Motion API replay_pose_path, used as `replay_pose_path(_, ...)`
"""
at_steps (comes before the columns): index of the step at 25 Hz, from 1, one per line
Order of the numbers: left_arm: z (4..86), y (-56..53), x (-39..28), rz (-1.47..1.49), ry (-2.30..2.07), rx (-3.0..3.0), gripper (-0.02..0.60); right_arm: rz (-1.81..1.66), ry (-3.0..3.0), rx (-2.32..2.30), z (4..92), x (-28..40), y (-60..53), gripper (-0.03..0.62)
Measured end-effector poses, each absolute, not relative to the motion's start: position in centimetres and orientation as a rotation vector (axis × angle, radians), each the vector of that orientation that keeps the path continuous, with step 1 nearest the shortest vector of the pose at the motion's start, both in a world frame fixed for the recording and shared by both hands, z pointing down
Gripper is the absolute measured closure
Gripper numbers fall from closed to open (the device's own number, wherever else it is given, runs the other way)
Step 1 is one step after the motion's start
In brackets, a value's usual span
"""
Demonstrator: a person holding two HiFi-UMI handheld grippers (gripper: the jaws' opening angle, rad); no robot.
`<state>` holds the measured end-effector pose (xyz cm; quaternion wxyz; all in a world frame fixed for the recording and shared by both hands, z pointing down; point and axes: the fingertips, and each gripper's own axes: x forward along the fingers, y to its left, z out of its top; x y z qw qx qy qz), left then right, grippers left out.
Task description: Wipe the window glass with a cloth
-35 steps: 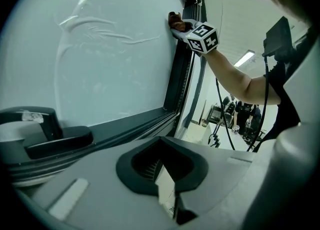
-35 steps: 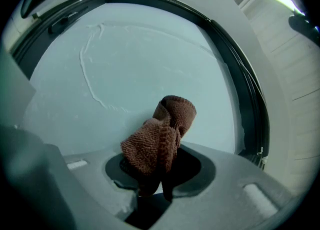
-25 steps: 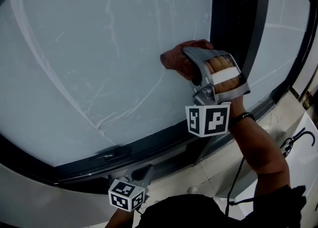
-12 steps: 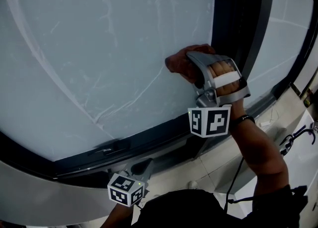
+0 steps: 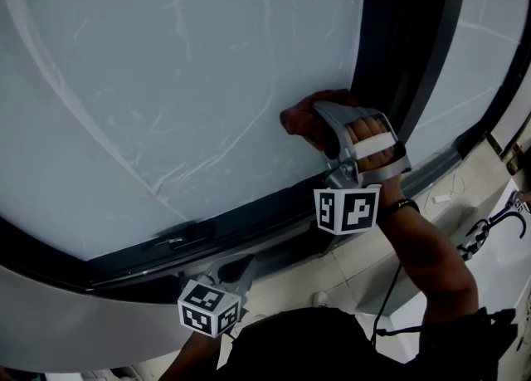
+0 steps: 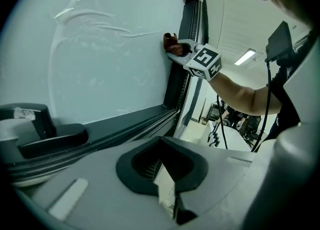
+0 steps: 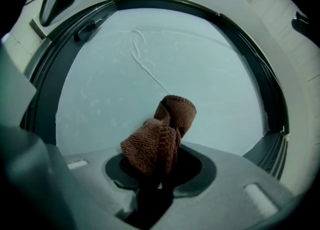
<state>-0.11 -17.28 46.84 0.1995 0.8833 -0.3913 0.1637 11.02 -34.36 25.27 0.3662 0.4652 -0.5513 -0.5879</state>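
Two tongs in play, only one working. Right tongs (image 5: 325,126) are clamped on a bunched rust-brown knitted cloth (image 5: 300,115). The wad is pressed against the pale, cloudy window glass (image 5: 166,80), low on the pane and just beside the dark upright window frame (image 5: 398,47). The right gripper view shows the same: the jaws bite the lower end of the cloth (image 7: 159,136) and the free end sticks up toward the glass.

Left tongs (image 5: 235,274) hang low by the person's body, below the bottom rail and away from the glass. They look closed on nothing.

Thin pale curved streaks (image 5: 241,143) run across the middle of the pane, well left of the cloth, so most of the glass probably isn't wiped yet.

Risks:
- The cloth is a tight wad with a small contact patch, so a stroke likely leaves unwiped bands.
- The grip is only on one end. A hard drag across the glass could pull the cloth out of the jaws.
- The frame is very close on the right. A sideways stroke that way would knock the tongs into it.
- If the wad folds over, hard jaw tips may scrape the glass.
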Motion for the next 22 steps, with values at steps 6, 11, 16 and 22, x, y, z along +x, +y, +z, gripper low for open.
replay_pose_path(6, 46.9, -17.6, -0.1, 0.461, -1.097, 2.47, 0.565, -1.499, -1.435, 1.182, 27.8, 11.1, -34.4, 0.488)
replay_pose_path(11, 46.8, -17.7, -0.2, 0.465, -1.101, 2.468, 0.565, -1.49, -1.448, 1.167, 29.9, 11.3, -34.4, 0.488)
replay_pose_path(16, 46.8, -17.7, -0.3, 0.468, -1.105, 2.465, 0.565, -1.477, -1.451, 1.155, 31.4, 11.5, -34.5, 0.488)
replay_pose_path(22, 46.9, -17.7, -0.3, 0.474, -1.104, 2.464, 0.565, -1.449, -1.464, 1.136, 33.2, 11.5, -34.5, 0.488)
